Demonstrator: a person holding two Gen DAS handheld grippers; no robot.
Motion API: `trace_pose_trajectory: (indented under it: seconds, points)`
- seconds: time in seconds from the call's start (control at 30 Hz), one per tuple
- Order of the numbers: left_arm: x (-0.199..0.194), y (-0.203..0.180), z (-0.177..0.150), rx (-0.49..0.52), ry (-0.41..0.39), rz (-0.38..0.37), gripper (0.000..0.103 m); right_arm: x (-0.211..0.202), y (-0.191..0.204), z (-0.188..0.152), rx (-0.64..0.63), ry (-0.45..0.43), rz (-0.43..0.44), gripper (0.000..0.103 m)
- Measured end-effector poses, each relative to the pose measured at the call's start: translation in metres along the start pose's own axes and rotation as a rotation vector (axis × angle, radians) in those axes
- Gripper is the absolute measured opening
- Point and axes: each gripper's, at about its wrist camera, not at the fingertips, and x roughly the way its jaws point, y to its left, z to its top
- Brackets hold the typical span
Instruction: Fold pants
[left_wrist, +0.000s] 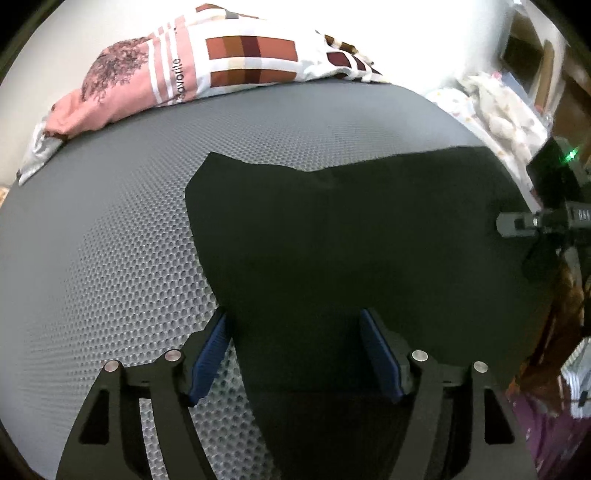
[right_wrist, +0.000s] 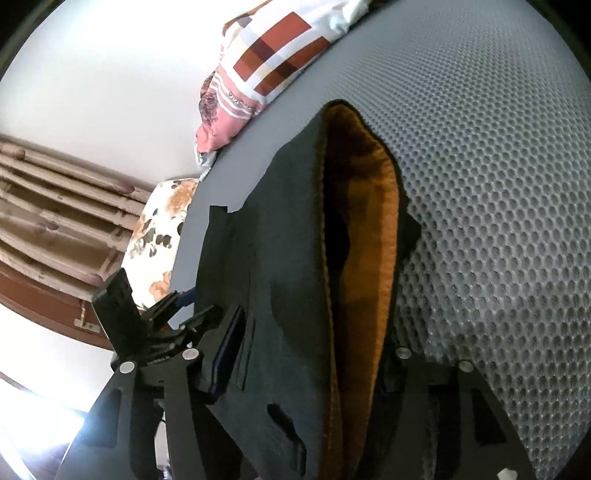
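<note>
Black pants (left_wrist: 332, 236) lie spread on a grey honeycomb mat (left_wrist: 110, 229). My left gripper (left_wrist: 295, 347) is open, its blue pads (left_wrist: 208, 354) either side of the near edge of the cloth. In the right wrist view the pants' waist (right_wrist: 295, 258) gapes and shows an orange lining (right_wrist: 369, 229). My right gripper (right_wrist: 306, 350) is open, its fingers astride the waist cloth; the right finger is hidden under the fabric. The right gripper also shows in the left wrist view (left_wrist: 524, 223) at the pants' right edge, and the left gripper shows in the right wrist view (right_wrist: 177, 306).
A patterned pink and white pillow (left_wrist: 192, 62) lies at the mat's far edge. White floral bedding (left_wrist: 495, 110) lies at the far right. A floral cushion (right_wrist: 159, 236) and a wooden headboard (right_wrist: 55, 206) sit beyond the mat's left edge.
</note>
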Motion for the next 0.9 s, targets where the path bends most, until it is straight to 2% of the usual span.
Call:
trace_pose_trajectory:
  seconds: [0.07,0.1,0.13,0.2,0.67,0.9]
  points:
    - [-0.003,-0.004,-0.003,0.025,-0.026,0.02,0.06,0.001,0.001,-0.001,0.004,-0.009,-0.008,0.049]
    - [-0.005,-0.006,-0.004,0.036,-0.036,0.033,0.058,0.002,0.001,-0.002,-0.001,-0.011,-0.031,0.038]
    - [-0.006,-0.006,-0.004,0.039,-0.042,0.041,0.054,0.005,0.004,-0.005,-0.003,-0.013,-0.041,0.035]
    - [-0.009,-0.007,-0.006,0.048,-0.048,0.055,0.052,0.002,-0.005,-0.007,0.018,-0.021,-0.013,0.033]
    - [-0.01,-0.005,-0.011,0.042,-0.057,0.072,0.053,0.005,-0.007,-0.004,0.017,-0.026,-0.008,0.034]
    - [-0.012,-0.009,-0.018,0.04,-0.092,0.105,0.053,0.001,-0.013,-0.01,0.091,-0.049,-0.011,0.034]
